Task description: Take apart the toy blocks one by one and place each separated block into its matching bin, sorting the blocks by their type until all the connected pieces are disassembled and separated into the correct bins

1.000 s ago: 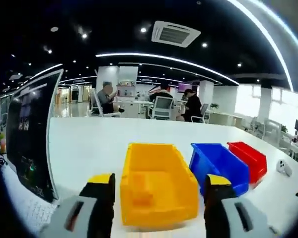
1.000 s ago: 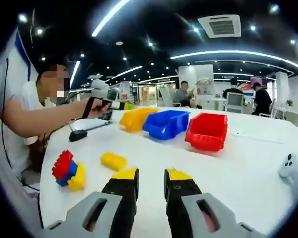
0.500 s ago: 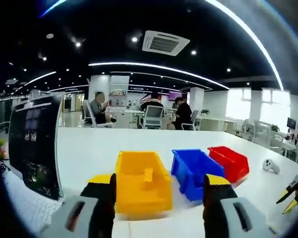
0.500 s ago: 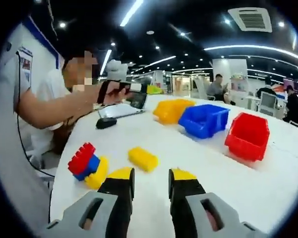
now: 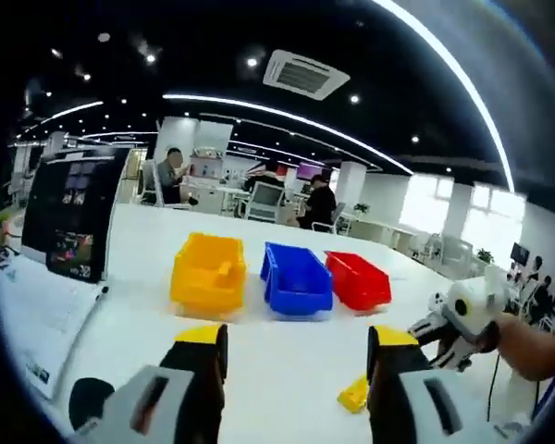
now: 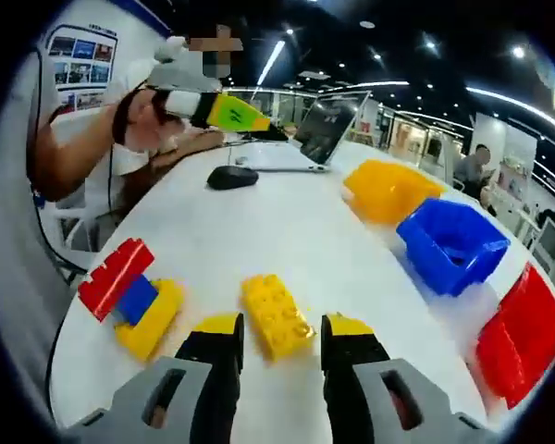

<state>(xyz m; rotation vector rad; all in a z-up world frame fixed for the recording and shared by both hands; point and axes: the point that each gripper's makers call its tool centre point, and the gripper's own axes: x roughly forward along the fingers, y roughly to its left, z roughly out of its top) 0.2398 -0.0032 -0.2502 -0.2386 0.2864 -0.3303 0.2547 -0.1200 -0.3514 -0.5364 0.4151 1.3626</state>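
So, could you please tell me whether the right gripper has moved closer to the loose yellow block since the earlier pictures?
Yes. The right gripper has closed in on the loose yellow block, which now sits between its open jaws; earlier the block lay well ahead, nearer the stacked blocks.

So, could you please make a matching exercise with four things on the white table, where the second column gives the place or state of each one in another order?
Things:
1. loose yellow plastic block
2. stack of red, blue and yellow blocks
3. blue plastic bin
4. black computer mouse

Places or states:
A. between the yellow bin and the red bin
B. near the open laptop
C. just ahead of the right claw, between its open jaws
D. still joined together, left of the loose block in the right gripper view

Pairs: 1-C, 2-D, 3-A, 4-B
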